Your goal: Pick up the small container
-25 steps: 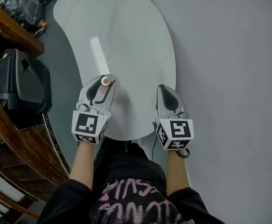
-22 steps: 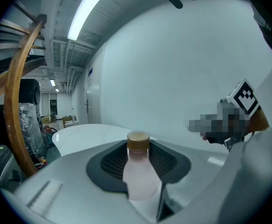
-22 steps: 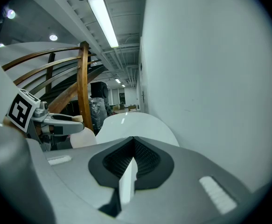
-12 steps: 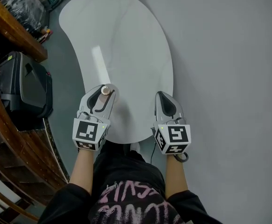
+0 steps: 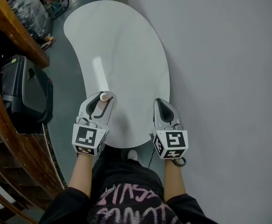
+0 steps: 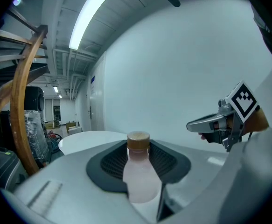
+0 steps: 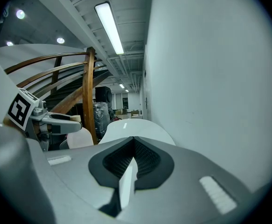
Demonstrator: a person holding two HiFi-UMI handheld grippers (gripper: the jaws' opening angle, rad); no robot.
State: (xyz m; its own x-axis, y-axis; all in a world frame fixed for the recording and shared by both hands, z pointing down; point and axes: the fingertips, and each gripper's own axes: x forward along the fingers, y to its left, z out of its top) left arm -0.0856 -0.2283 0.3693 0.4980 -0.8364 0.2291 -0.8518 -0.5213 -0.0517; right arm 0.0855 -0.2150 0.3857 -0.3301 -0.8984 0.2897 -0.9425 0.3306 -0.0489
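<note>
Left gripper view shows the small container [image 6: 140, 178], a pale pink bottle with a tan cap, upright between the jaws of the left gripper [image 6: 138, 148], which are closed against its sides. In the head view it sits at that gripper's tip, over the near end of the white table [image 5: 126, 45]. The right gripper [image 5: 162, 107] is over the table's near right edge, well apart, jaws pressed together with nothing between them. A black case [image 5: 26, 90] stands left of the table.
</note>
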